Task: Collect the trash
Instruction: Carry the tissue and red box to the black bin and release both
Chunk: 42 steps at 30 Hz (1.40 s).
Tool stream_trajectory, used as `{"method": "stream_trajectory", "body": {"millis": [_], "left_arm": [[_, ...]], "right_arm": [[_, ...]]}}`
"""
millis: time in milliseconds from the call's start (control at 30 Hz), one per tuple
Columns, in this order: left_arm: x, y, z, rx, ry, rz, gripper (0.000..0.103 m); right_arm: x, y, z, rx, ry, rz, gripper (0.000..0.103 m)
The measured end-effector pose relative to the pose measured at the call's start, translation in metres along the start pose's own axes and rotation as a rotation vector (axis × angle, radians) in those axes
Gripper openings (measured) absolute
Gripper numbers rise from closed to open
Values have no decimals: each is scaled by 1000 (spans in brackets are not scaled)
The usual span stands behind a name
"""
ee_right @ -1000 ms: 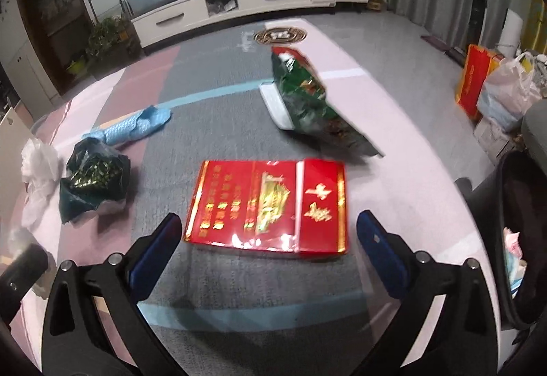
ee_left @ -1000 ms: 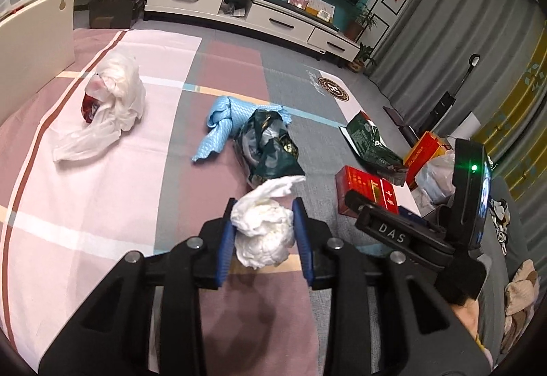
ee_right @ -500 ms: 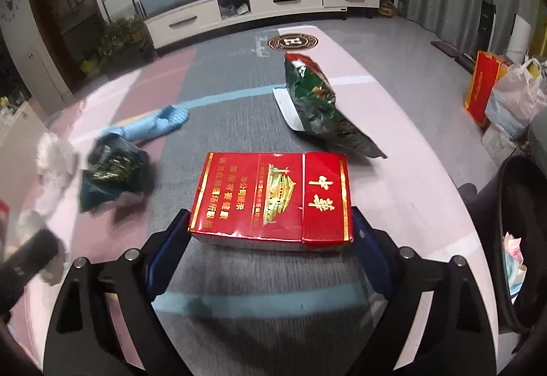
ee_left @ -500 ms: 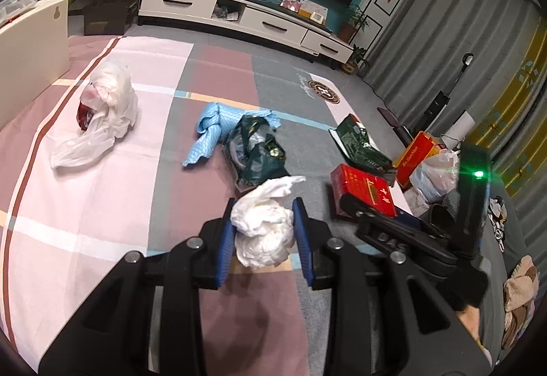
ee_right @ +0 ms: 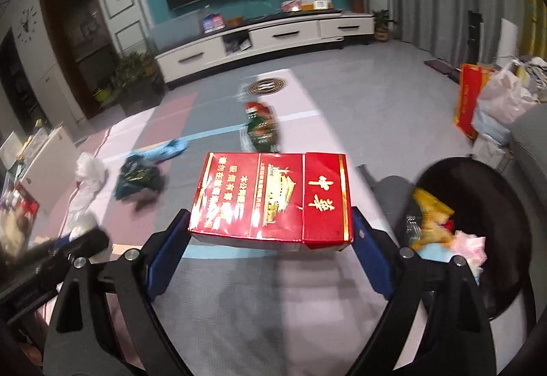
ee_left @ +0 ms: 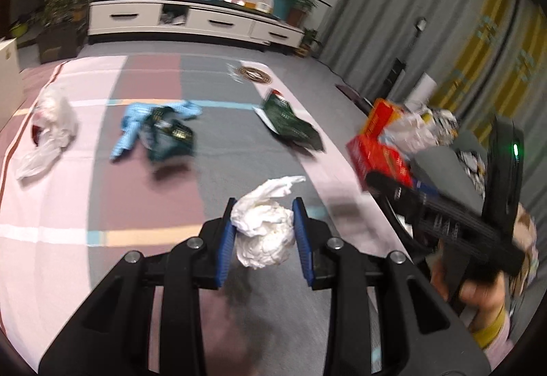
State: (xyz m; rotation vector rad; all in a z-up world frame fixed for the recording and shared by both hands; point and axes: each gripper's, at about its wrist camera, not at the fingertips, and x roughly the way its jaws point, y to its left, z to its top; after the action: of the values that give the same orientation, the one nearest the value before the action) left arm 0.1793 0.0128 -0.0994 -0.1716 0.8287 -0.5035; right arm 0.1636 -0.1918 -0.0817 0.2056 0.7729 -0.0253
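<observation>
Lifted off the rug since the earlier frame, the red carton sat clamped between the right gripper jaws beside the bin at lower right, while the left gripper jaws squeezed a tissue wad, both ready for dumping.

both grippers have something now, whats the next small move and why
Probably swing the right gripper, clamped on the red carton, over to the black bin at its right and let go there. The bin is open and already holds trash. The left gripper with its crumpled tissue can follow.
</observation>
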Motion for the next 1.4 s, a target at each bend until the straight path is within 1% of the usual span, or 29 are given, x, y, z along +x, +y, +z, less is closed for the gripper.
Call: {"method": "stream_trajectory", "body": {"millis": [133,233,333,533,700,800,900,1100,1400], "left_arm": [[8,-27,-10,6,48,-60,32],[18,-54,-10,33,75,-84,32],[27,-89,-6,83,84,-117,32],[50,-149,-1,146,92,-193,32],[78,-185,1,160,122,-249,32],[99,-198,1,146,153,-275,32],[118,-208,-3,134,189,-275,32],[154,-231,-10,151,242,-263,32],[178,-246,-21,210,292,-200,33]], "right_arm": [[-13,-48,0,73,-16,-42,88],[-21,-78,0,116,-27,-70,88],[-29,-105,-3,153,-32,-88,88],[-43,-156,-13,239,-44,-122,88],[-49,-196,-18,327,-34,-126,88],[-51,-214,-21,379,-26,-134,88],[-50,-229,-25,430,-10,-134,88],[-45,-252,-32,497,31,-139,88],[-35,-270,-38,554,80,-110,89]]}}
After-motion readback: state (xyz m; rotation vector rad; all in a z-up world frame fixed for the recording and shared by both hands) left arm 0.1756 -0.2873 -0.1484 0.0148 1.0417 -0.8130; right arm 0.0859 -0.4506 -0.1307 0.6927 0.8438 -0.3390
